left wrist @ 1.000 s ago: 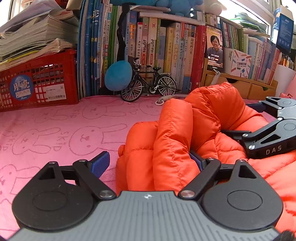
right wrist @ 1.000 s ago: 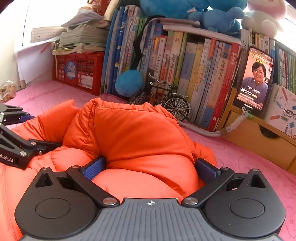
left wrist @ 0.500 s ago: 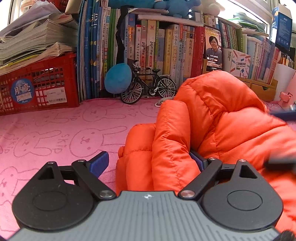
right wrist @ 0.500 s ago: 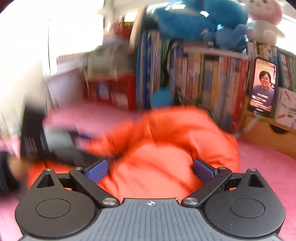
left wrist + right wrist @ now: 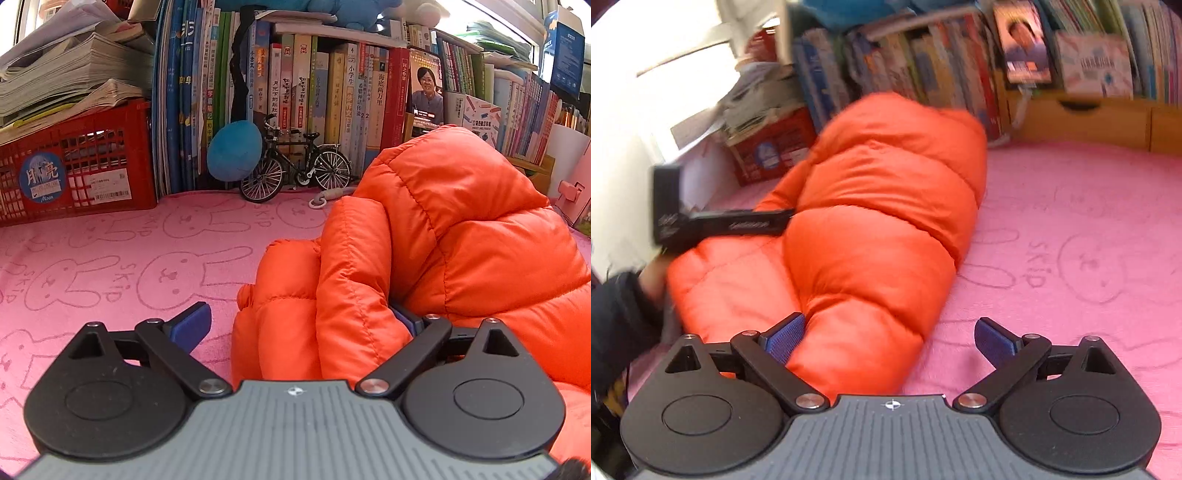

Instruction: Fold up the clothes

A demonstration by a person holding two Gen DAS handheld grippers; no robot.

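From my left tongs (image 5: 295, 325), I see the puffy orange jacket (image 5: 424, 240) bunched up on the pink bunny blanket (image 5: 110, 258). These tongs are opening wide. A fat fold of the jacket sits between the blue pads (image 5: 190, 325), but the left pad is off it. Behind stand a little toy bicycle (image 5: 295, 166), a red crate (image 5: 74, 166) and a row of books (image 5: 314, 85).

From my right tongs (image 5: 890, 338), the picture is blurry. The jacket (image 5: 879, 221) lies rolled up on the blanket (image 5: 1071, 240). These tongs are let go and wide; the left pad is just beside the jacket's end, the right pad over bare blanket. My left tongs (image 5: 720, 225) show at the jacket's far side.
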